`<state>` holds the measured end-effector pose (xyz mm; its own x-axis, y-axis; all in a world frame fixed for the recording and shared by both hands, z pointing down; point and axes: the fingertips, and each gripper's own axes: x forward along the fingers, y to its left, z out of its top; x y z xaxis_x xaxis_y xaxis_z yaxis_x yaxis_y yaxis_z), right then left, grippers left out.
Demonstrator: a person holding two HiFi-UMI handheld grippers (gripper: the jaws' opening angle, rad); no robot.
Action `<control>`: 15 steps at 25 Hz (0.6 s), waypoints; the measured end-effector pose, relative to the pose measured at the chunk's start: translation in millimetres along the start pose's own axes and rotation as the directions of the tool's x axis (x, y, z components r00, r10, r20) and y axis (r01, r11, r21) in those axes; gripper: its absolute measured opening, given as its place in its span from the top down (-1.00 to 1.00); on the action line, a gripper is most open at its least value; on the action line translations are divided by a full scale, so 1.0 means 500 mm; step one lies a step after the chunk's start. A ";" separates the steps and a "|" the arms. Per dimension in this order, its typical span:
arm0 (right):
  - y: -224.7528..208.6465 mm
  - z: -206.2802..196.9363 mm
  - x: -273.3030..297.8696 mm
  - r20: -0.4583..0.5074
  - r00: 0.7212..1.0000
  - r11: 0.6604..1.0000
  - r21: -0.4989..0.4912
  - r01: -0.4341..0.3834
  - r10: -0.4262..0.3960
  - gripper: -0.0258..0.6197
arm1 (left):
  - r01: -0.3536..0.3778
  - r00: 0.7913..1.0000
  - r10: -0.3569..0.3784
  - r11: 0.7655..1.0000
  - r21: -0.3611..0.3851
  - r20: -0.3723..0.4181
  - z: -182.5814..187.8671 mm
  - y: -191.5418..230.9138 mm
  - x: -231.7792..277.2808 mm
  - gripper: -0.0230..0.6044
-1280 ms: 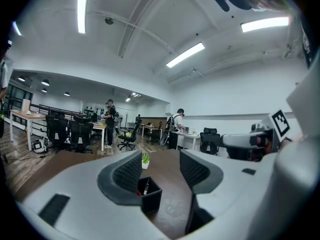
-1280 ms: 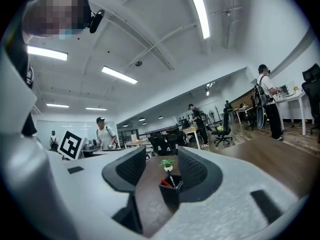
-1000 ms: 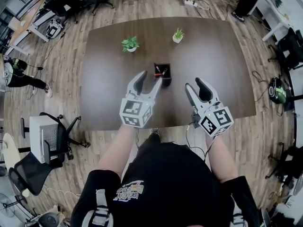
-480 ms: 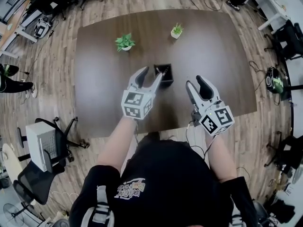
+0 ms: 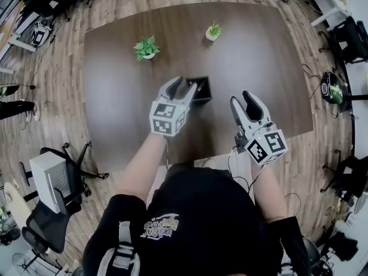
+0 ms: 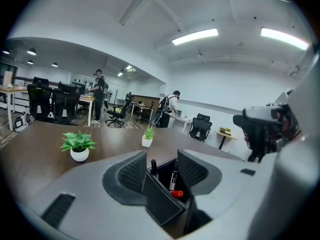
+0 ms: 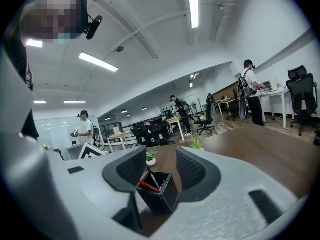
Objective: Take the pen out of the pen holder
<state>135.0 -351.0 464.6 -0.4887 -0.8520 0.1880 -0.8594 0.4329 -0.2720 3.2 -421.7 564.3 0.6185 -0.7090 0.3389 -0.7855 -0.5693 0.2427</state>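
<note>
- Left gripper point(image 5: 183, 86): jaws wide, closing a little, nothing gripped; holder point(image 5: 199, 92) just beyond them.
- Right gripper point(image 5: 242, 100): wide, empty.
- Pens point(image 6: 173, 175) stood in the holder on the table point(image 5: 259, 56).
- Judged the approach step; next, straddle one pen, pinch, lift.

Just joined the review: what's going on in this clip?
A person holds a tool in each hand at a dark table. The left tool is at the black pen holder, its jaws closing with the holder between them, not yet gripped. The right tool hangs open and empty. The pens are in the holder.
</note>
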 end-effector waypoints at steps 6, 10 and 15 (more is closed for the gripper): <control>-0.017 -0.013 0.019 -0.011 1.000 1.000 0.019 0.021 -0.020 0.34 | 0.009 0.999 -0.009 1.000 -0.003 -0.048 -0.030 0.020 0.026 0.46; -0.031 -0.021 0.026 -0.016 0.999 0.999 0.033 0.029 -0.029 0.34 | 0.023 0.998 -0.023 1.000 0.007 -0.059 -0.036 0.015 0.036 0.53; -0.039 -0.022 0.030 -0.021 0.999 0.999 0.041 0.035 -0.034 0.35 | 0.017 0.998 -0.015 1.000 0.026 -0.066 -0.042 0.016 0.042 0.68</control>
<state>142.7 -369.1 482.9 -0.4621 -0.8599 0.2167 -0.8690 0.3904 -0.3040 9.3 -432.6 592.4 0.6275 -0.6712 0.3946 -0.7742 -0.5916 0.2247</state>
